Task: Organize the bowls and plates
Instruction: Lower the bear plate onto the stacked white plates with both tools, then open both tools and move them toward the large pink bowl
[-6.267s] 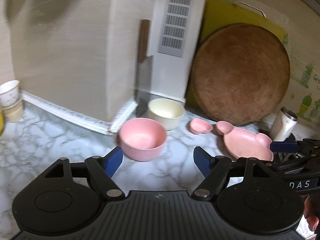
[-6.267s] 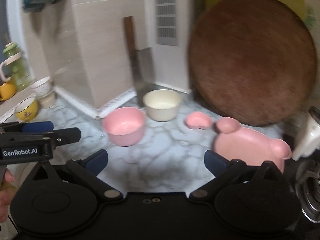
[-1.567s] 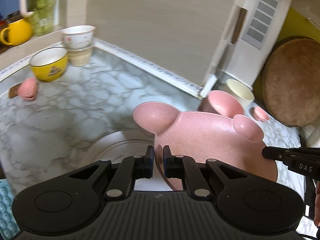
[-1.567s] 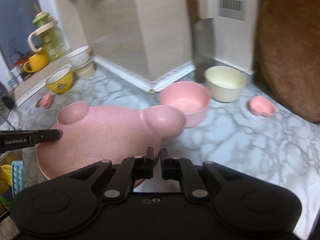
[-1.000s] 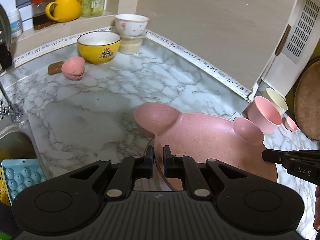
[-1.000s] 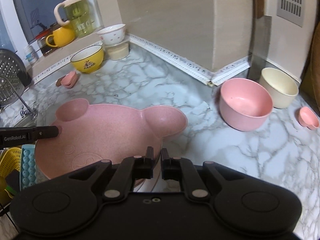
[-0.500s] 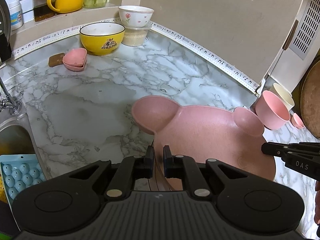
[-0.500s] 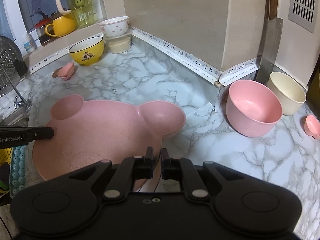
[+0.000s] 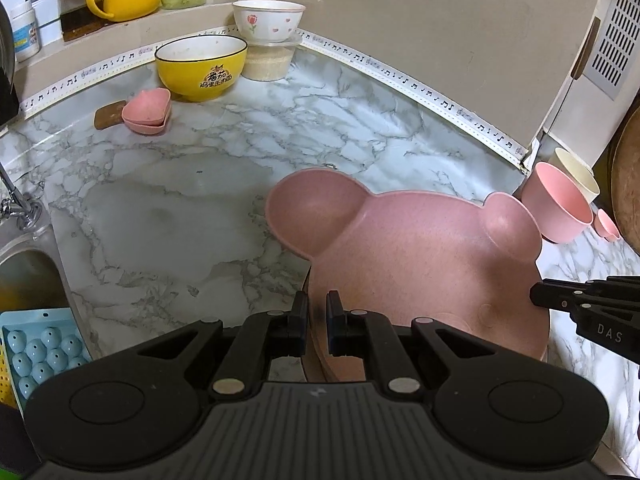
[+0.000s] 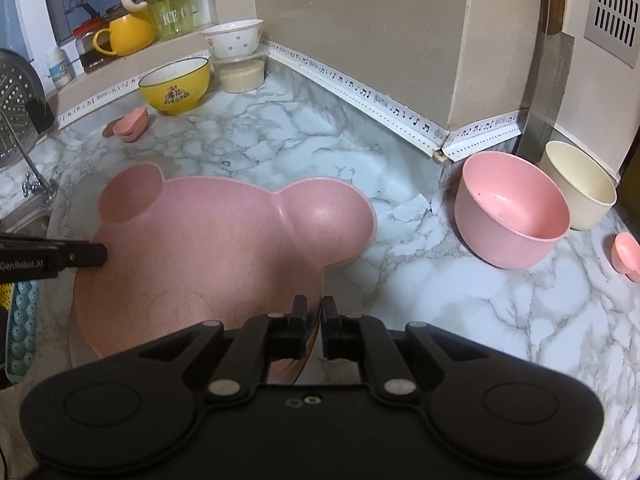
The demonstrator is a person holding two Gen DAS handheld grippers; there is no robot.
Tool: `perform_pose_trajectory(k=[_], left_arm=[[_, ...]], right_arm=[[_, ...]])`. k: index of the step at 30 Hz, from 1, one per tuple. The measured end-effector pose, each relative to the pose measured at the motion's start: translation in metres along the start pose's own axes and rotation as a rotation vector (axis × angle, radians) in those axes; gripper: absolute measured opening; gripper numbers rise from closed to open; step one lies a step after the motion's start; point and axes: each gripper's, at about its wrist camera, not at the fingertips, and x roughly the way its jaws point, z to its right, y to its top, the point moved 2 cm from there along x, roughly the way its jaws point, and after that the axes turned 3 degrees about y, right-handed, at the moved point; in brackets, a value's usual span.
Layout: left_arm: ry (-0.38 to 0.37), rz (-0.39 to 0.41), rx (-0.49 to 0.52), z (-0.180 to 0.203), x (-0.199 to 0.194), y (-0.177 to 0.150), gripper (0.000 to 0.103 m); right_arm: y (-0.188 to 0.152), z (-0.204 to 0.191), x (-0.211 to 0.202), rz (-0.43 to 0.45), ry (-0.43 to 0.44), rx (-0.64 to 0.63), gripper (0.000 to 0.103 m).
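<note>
A flat pink bear-shaped plastic plate [image 9: 432, 264], ears pointing away from the cameras toward the back wall, is held over the grey-veined marble counter [image 9: 168, 216], the left gripper [image 9: 317, 322] and right gripper [image 10: 314, 326] each pinching opposite rims. Beyond, a round pink plastic bowl [image 10: 512, 208] and a cream bowl [image 10: 580, 190] sit empty.

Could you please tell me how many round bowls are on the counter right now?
4: a yellow bowl at the back, a white bowl stacked on a container beside it, a pink bowl at the right, and a cream bowl behind that. Others may be hidden.
</note>
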Motion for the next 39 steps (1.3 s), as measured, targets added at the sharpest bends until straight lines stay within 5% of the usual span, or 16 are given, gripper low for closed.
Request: perform_pose_trajectory(k=[24,39], left_arm=[[-0.04,0.036,0.014,-0.005,-0.027,0.001,0.008],[-0.103,0.164,0.119,0.043,-0.066,0.018,0.009]], right_arm=[[0.001,-0.002,-0.02,0.021,0.004,-0.002,0.021],[0.006,-0.007,-0.064,0.113,0.007,0.0,0.05]])
